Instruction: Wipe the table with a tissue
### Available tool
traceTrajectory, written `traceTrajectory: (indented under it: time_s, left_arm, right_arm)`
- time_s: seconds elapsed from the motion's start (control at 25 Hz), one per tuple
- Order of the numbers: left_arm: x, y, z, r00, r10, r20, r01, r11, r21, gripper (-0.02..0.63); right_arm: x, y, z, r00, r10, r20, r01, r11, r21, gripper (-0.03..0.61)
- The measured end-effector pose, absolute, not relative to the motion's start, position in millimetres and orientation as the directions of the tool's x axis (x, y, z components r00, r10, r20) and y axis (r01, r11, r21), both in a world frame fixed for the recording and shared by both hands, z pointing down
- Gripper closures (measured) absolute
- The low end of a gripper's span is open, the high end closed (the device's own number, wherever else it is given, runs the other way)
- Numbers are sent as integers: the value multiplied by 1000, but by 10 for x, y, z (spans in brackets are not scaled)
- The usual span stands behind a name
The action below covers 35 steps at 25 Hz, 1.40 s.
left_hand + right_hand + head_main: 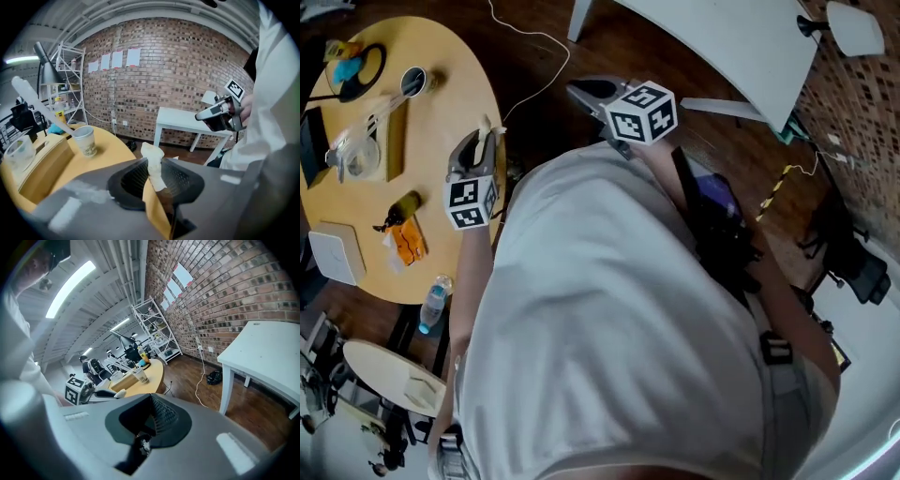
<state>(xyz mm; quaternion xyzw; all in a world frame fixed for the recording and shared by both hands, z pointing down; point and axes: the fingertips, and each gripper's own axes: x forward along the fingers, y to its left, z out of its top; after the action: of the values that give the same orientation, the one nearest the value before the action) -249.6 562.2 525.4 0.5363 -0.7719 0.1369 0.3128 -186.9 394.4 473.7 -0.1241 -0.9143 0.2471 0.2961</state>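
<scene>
The yellow table (441, 66) lies below and left of the left gripper (483, 136), which hangs at its edge, far nearer than the right gripper (581, 92) over the floor. Left jaws clamp the tissue (152, 164), its length protruding past the tips; right jaws closed, empty
</scene>
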Motion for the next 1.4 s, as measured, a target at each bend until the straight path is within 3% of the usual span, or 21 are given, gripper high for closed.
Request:
traceTrajectory:
  time_s: [0.28, 0.76, 1.24, 1.4]
  left_arm:
    - [-2315, 4903, 5050, -155, -809, 567, -935, 305, 180, 520]
    - [-2000, 3519, 4869, -32, -826, 562, -966, 169, 194, 518]
    - [-1453, 2047, 4767, 82, -817, 571, -986, 17, 165, 520]
    - [-1383, 1722, 4707, 56, -819, 572, -994, 7, 108, 520]
  right_arm:
    - [-1738, 3539, 4752, -828, 335, 450, 58, 849, -526, 569]
    - [-1244, 2321, 4624, -884, 238, 402, -16, 845, -535, 569]
    - [-720, 1034, 4523, -910, 139, 390, -86, 858, -507, 569]
    - [-544, 748, 4567, -912, 128, 390, -102, 850, -517, 569]
